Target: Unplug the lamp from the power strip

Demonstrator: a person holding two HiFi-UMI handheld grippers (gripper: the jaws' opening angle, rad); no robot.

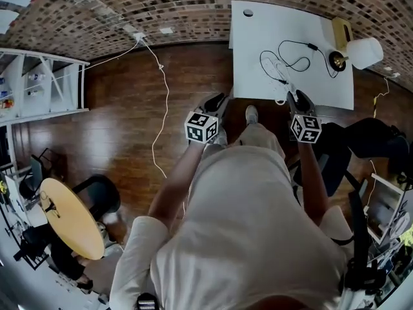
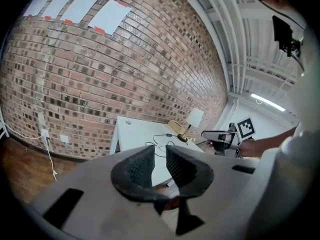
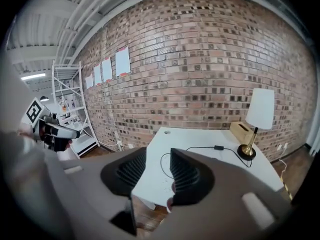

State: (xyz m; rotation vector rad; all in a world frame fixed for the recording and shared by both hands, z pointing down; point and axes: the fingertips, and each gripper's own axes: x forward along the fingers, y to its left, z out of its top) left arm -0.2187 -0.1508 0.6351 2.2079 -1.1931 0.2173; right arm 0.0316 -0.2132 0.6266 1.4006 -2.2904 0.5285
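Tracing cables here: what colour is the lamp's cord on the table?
The cord is black, clearest in the right gripper view.

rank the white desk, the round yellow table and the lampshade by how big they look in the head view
1. white desk
2. round yellow table
3. lampshade
The yellow table sits at the picture's warped edge, so this ranks only how big it looks, not its true size.
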